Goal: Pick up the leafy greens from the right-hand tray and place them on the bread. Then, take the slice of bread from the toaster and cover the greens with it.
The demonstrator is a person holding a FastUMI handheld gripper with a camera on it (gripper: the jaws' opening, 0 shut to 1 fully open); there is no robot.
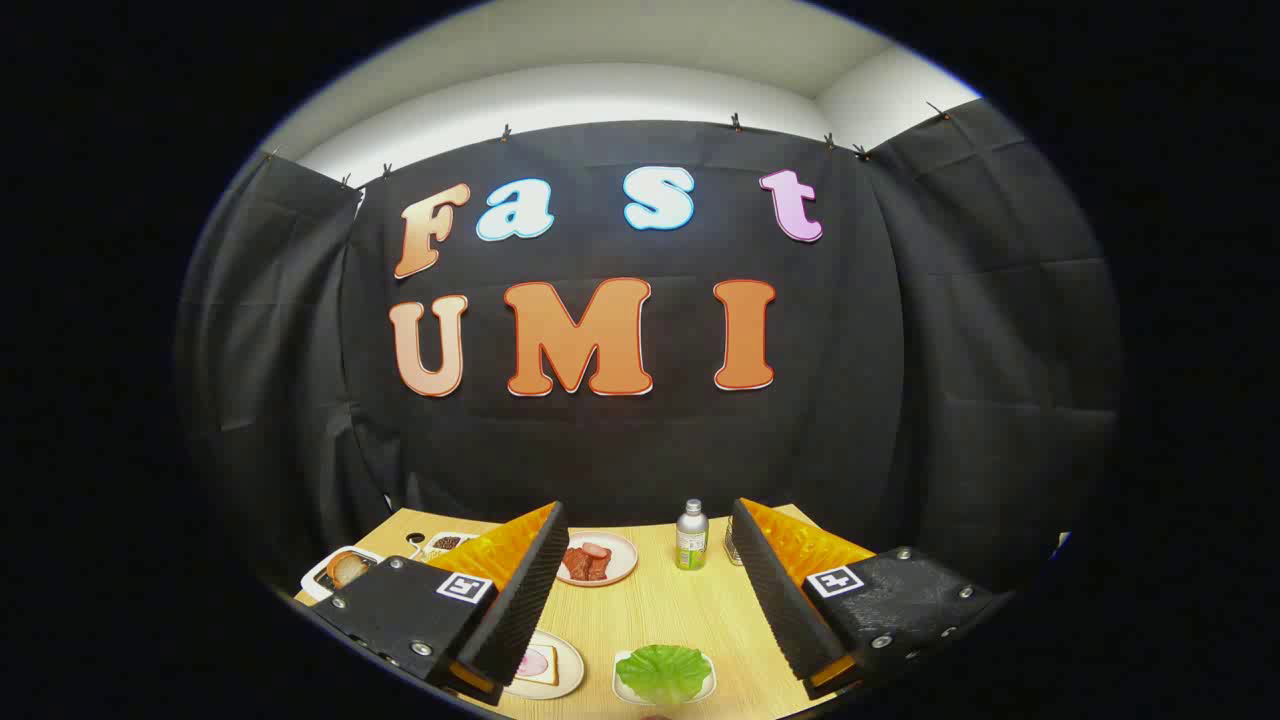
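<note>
My gripper (648, 522) is open and held high over the wooden table (660, 605), its two fingers spread wide with nothing between them. Below and between the fingers, the leafy greens (664, 670) lie on a small white tray (700, 688). Left of the greens, a slice of bread with a pink topping (536, 664) rests on a round plate (566, 672), partly hidden behind my left finger (520, 600). I see no toaster.
A plate of red meat (592, 560) sits further back between the fingers. A small green-labelled bottle (691, 536) stands right of it. A white tray with a bun (342, 568) and a dish of dark bits (446, 543) lie at the back left.
</note>
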